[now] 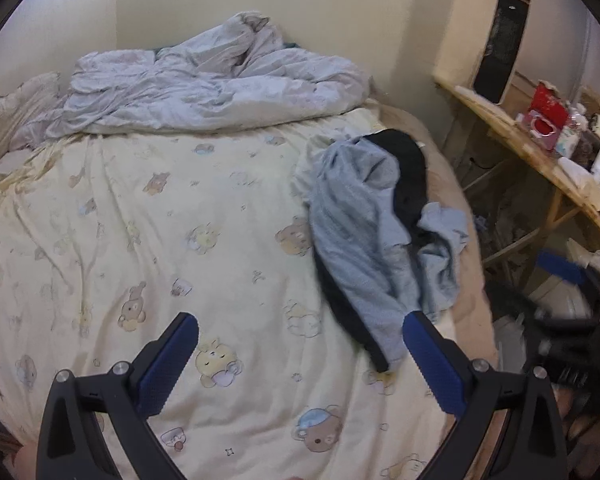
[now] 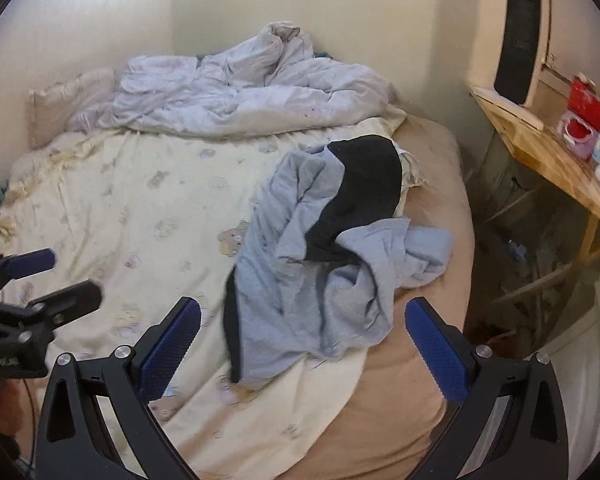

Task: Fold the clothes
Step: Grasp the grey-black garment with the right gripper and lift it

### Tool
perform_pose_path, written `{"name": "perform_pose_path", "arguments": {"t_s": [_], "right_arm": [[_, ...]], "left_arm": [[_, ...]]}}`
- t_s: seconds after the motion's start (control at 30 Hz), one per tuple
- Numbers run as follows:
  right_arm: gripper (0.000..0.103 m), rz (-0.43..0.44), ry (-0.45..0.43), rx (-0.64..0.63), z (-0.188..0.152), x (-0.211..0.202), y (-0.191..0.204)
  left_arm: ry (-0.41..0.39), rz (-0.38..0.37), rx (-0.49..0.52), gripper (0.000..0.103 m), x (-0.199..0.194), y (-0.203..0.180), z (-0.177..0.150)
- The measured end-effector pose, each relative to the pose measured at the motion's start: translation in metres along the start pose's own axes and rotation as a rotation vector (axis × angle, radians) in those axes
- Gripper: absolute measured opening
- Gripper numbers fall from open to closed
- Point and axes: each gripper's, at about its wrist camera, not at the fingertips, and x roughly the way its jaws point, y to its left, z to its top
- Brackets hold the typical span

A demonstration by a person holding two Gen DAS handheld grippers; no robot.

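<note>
Hovering over the bed, both grippers gape wide and hold nothing, above a crumpled heap of clothes.

Left gripper (image 1: pixel 300 364) and right gripper (image 2: pixel 302 344) hang with jaws spread fully, empty. The heap, a light blue garment (image 2: pixel 300 280) tangled with a black garment (image 2: pixel 364 200), lies unfolded near the right edge of the cartoon-bear sheet (image 1: pixel 160 220), with the rumpled duvet (image 1: pixel 204 84) beyond it. Judging by this, folding well means separating one piece, pinching it by an edge or corners, and spreading it flat on the sheet's bare left side. No writing is legible anywhere.
</note>
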Motion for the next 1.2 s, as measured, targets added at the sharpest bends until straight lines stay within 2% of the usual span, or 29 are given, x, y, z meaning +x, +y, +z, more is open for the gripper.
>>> {"name": "perform_pose_path", "arguments": {"t_s": [0.13,0.33,0.47,0.63,0.67,0.7,0.8,0.93,0.97,1.0,1.2], "right_arm": [[0.103,0.055,0.004,0.034,0.018,0.026,-0.022],[0.1,0.137,0.088,0.035,0.054,0.104,-0.034],[0.075,0.115,0.156,0.049,0.058,0.151,-0.033],[0.064,0.087,0.24,0.067,0.064,0.211,-0.032],[0.051,0.082,0.252,0.07,0.064,0.219,-0.033],[0.038,0.077,0.253,0.072,0.063,0.22,-0.034],[0.021,0.094,0.233,0.088,0.061,0.214,-0.038],[0.015,0.123,0.166,0.106,0.065,0.187,-0.042],[0.006,0.144,0.142,0.112,0.068,0.176,-0.042],[0.003,0.167,0.12,0.115,0.071,0.164,-0.041],[0.003,0.249,0.023,0.072,0.087,0.1,-0.012]], "left_arm": [[0.041,-0.005,0.005,0.102,0.017,0.005,-0.008],[0.063,0.005,-0.015,0.102,0.03,0.013,-0.02],[0.08,-0.012,0.013,0.102,0.033,0.011,-0.027],[0.09,-0.031,0.002,0.102,0.033,0.019,-0.029],[0.092,-0.035,-0.003,0.102,0.033,0.021,-0.029],[0.092,-0.035,-0.008,0.102,0.032,0.023,-0.029],[0.083,-0.021,-0.021,0.102,0.032,0.029,-0.028],[0.068,0.01,-0.034,0.102,0.03,0.036,-0.028],[0.065,0.01,-0.04,0.102,0.03,0.038,-0.028],[0.063,0.009,-0.046,0.102,0.029,0.04,-0.029],[0.057,0.003,-0.07,0.102,0.029,0.047,-0.032]]}}
